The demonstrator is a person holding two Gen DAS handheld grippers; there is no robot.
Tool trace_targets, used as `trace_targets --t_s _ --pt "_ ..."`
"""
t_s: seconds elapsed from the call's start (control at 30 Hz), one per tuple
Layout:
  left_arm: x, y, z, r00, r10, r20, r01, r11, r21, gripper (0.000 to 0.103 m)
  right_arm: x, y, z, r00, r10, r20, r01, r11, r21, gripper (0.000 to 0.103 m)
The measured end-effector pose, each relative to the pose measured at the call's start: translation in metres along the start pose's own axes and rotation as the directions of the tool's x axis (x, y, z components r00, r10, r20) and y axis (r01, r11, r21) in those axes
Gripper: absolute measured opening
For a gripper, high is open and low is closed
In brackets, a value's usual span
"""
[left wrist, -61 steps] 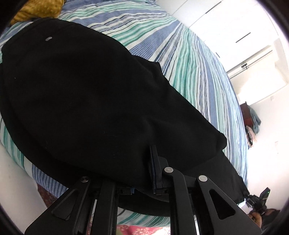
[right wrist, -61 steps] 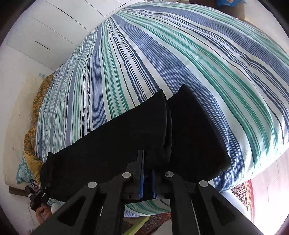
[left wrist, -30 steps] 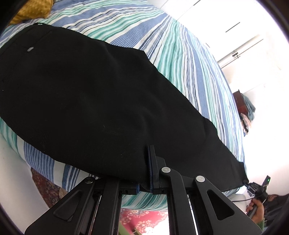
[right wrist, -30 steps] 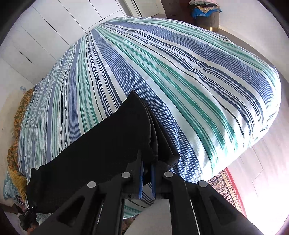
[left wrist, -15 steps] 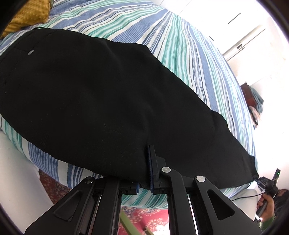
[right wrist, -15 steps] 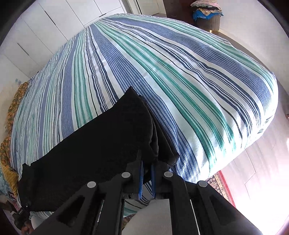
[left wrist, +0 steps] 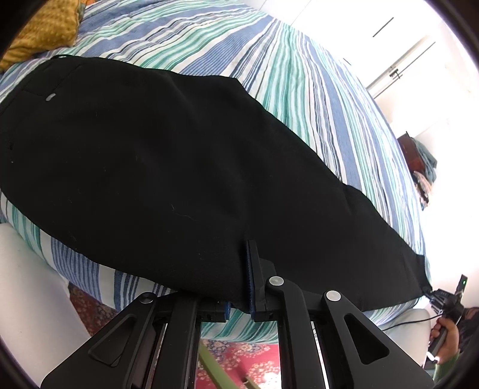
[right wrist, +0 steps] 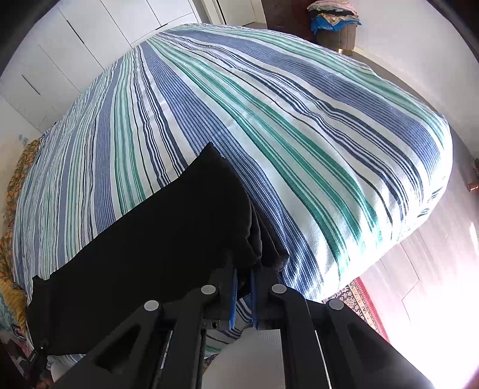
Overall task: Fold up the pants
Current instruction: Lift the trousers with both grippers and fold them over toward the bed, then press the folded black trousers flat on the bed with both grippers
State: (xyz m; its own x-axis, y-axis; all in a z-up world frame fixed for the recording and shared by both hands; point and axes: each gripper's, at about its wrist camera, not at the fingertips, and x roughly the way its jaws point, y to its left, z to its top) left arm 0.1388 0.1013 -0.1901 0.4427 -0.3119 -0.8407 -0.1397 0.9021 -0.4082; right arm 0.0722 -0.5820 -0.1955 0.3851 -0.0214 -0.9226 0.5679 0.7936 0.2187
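Observation:
Black pants (left wrist: 155, 161) lie stretched along the near edge of a striped bed (left wrist: 314, 89), waist end at the left, with a small grey button showing. My left gripper (left wrist: 239, 287) is shut on the pants' near edge, its left finger hidden under the cloth. In the right wrist view the pants (right wrist: 155, 248) run to the lower left. My right gripper (right wrist: 242, 287) is shut on the bunched leg-hem end, at the bed's (right wrist: 299, 134) near edge.
A yellow pillow (left wrist: 42, 27) lies at the head of the bed. A red patterned rug (left wrist: 239, 359) covers the floor below. White wardrobe doors (right wrist: 89, 39) stand behind the bed. A basket of clothes (right wrist: 335, 27) stands at the far right.
The pants have been pulled out long and flat along the bed's near edge; the leg end, earlier folded back, now lies extended. Both grippers kept their hold throughout.

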Motion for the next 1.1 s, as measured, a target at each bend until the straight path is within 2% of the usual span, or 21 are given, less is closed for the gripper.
trace_targets --t_s 0.27,0.37,0.4,0.43,0.47,0.5,0.53,0.57,0.63,0.7,0.77,0.8,0.87,0.93,1.03,1.1 --pt "0.008 -0.002 0.000 0.999 0.036 -0.026 -0.035 0.999 0.025 0.007 0.011 0.002 0.000 0.998 -0.036 -0.058 0.036 0.999 -0.011 0.007" --pt "0.007 -0.002 0.002 0.998 0.046 -0.036 -0.045 0.999 0.010 0.014 0.011 0.009 -0.001 0.997 -0.066 -0.051 0.064 0.997 -0.042 0.007" --pt "0.004 -0.002 0.001 0.998 0.043 -0.043 -0.043 0.999 -0.001 0.022 0.008 0.011 -0.001 0.997 -0.071 -0.038 0.070 0.996 -0.047 0.010" --pt "0.000 -0.001 0.000 0.998 0.043 -0.051 -0.044 0.999 -0.008 0.028 0.004 0.011 -0.001 0.997 -0.072 -0.022 0.071 0.996 -0.053 0.016" --pt "-0.005 0.000 -0.003 0.997 0.053 -0.057 -0.054 0.998 -0.012 0.046 -0.001 0.013 -0.003 0.997 -0.073 -0.002 0.072 0.996 -0.057 0.019" --pt "-0.012 0.000 -0.006 0.996 0.072 -0.060 -0.073 0.997 -0.014 0.065 -0.008 0.014 -0.006 0.996 -0.084 0.025 0.085 0.994 -0.062 0.038" --pt "-0.021 0.002 -0.011 0.992 0.107 -0.060 -0.108 0.994 -0.015 0.070 -0.017 0.016 -0.009 0.993 -0.102 0.057 0.106 0.992 -0.067 0.067" --pt "-0.030 0.003 -0.016 0.989 0.135 -0.057 -0.136 0.991 -0.013 0.072 -0.027 0.018 -0.014 0.988 -0.118 0.099 0.125 0.990 -0.073 0.081" --pt "-0.045 0.001 -0.021 0.984 0.175 -0.044 -0.175 0.985 0.010 0.071 -0.050 0.023 -0.023 0.964 -0.165 0.208 0.186 0.979 -0.086 0.081" --pt "-0.064 -0.007 -0.019 0.976 0.213 0.036 -0.215 0.975 0.053 0.072 -0.071 0.031 -0.033 0.922 -0.207 0.328 0.254 0.961 -0.109 0.082" --pt "-0.076 -0.019 -0.006 0.966 0.224 0.132 -0.238 0.966 0.101 0.078 -0.082 0.044 -0.038 0.898 -0.188 0.398 0.264 0.953 -0.146 0.082" --pt "-0.077 -0.023 0.002 0.961 0.220 0.168 -0.242 0.963 0.122 0.085 -0.085 0.052 -0.037 0.896 -0.165 0.413 0.253 0.953 -0.168 0.083" --pt "-0.068 -0.029 0.021 0.943 0.227 0.242 -0.268 0.951 0.154 0.087 -0.080 0.072 -0.032 0.911 -0.106 0.398 0.208 0.952 -0.224 0.086" --pt "-0.047 -0.026 0.039 0.934 0.241 0.263 -0.292 0.940 0.175 0.087 -0.069 0.094 -0.026 0.925 -0.048 0.376 0.159 0.949 -0.272 0.086" --pt "-0.013 -0.019 0.049 0.944 0.272 0.189 -0.303 0.939 0.163 0.086 -0.041 0.124 -0.023 0.952 0.004 0.305 0.103 0.937 -0.334 0.086" --pt "0.003 -0.015 0.044 0.949 0.275 0.152 -0.297 0.943 0.148 0.086 -0.020 0.135 -0.028 0.969 0.032 0.244 0.055 0.938 -0.341 0.086"
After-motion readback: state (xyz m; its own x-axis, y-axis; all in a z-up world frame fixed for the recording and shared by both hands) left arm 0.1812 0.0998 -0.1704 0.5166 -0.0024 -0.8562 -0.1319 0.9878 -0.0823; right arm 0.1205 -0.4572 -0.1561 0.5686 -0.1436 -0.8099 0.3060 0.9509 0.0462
